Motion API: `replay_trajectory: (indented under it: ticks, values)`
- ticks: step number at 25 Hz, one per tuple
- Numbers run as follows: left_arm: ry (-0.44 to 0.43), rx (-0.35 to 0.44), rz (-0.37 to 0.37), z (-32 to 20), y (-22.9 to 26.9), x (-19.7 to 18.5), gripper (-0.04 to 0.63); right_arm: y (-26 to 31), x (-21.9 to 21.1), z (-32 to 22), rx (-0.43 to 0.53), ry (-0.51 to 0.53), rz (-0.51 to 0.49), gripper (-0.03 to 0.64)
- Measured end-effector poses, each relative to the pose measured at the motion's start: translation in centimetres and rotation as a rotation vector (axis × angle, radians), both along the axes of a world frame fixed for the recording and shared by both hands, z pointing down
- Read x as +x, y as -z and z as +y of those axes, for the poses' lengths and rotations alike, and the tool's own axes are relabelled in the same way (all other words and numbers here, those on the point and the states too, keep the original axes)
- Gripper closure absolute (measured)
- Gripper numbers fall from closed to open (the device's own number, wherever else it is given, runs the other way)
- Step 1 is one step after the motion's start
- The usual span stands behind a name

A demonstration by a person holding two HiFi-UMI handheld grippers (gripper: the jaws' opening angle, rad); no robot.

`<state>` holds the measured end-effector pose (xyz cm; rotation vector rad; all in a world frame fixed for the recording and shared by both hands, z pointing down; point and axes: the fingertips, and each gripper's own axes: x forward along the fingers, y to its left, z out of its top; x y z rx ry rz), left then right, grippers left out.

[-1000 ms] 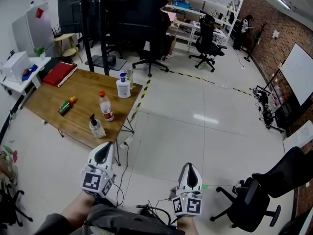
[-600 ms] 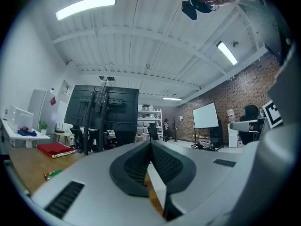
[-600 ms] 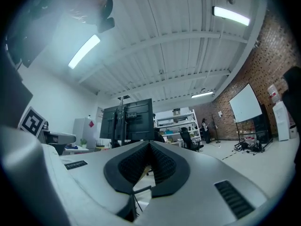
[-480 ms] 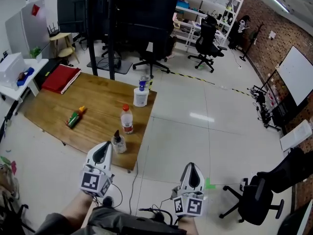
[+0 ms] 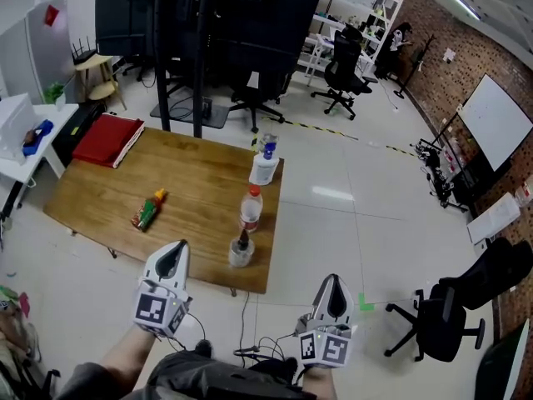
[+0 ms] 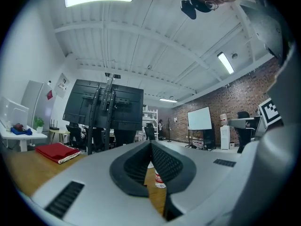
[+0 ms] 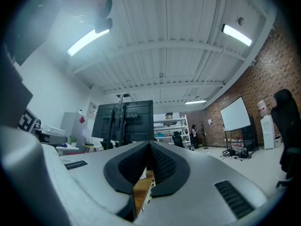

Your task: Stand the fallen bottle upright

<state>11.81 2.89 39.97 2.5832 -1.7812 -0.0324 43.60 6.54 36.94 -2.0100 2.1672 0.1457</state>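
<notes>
Pale floor tiles [image 5: 333, 223] spread around a wooden bench [image 5: 92, 194] in a workshop with a brick wall and a whiteboard [image 5: 495, 123] off to the right. On the bench the fallen bottle [image 5: 147, 211], green with an orange end, lay on its side near the middle of the top, well apart from both grippers. Along the bench's right edge stood a row of upright things: a white pump bottle [image 5: 264, 168], a red-capped bottle [image 5: 250, 210] and a small clear bottle [image 5: 241, 250] with a dark top nearest the corner. A red folder [image 5: 108, 140] lay flat at the far left corner. The left gripper [image 5: 176, 248] hung just short of the bench's near edge, its jaws pressed together with nothing between them. The right gripper [image 5: 331, 282] was held over the floor, beside the bench's right corner, jaws likewise closed and empty. Both pointed roughly level toward the bench.
</notes>
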Motion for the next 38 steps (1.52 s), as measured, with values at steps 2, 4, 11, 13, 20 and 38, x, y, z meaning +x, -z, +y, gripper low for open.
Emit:
replay_trajectory:
  ticks: [2,4,11,13,20,38]
  values:
    - [-0.012,-0.002,0.005,0.3,-0.2,-2.2,0.566,0.3,-1.6,0.7,0.006,-0.028,0.005,0.598]
    - [-0.022,-0.004,0.009,0.6,-0.3,-4.0,0.568,0.3,-2.9,1.6,0.004,-0.050,0.004,0.599]
    - [-0.048,-0.037,0.013,0.9,-1.5,-5.8,0.568,-0.4,-5.3,3.2,-0.026,-0.063,0.002,0.600]
    - [-0.046,-0.031,0.019,0.5,-1.4,-5.1,0.568,-0.3,-4.8,2.7,-0.021,-0.062,-0.003,0.598]
    - [-0.045,-0.046,0.017,-0.8,-1.1,-1.7,0.568,-0.2,-2.5,-0.2,-0.011,-0.030,-0.041,0.599]
    - [0.072,-0.061,-0.033,-5.4,0.7,0.4,0.566,-0.6,2.3,-7.6,-0.026,0.058,-0.104,0.598]
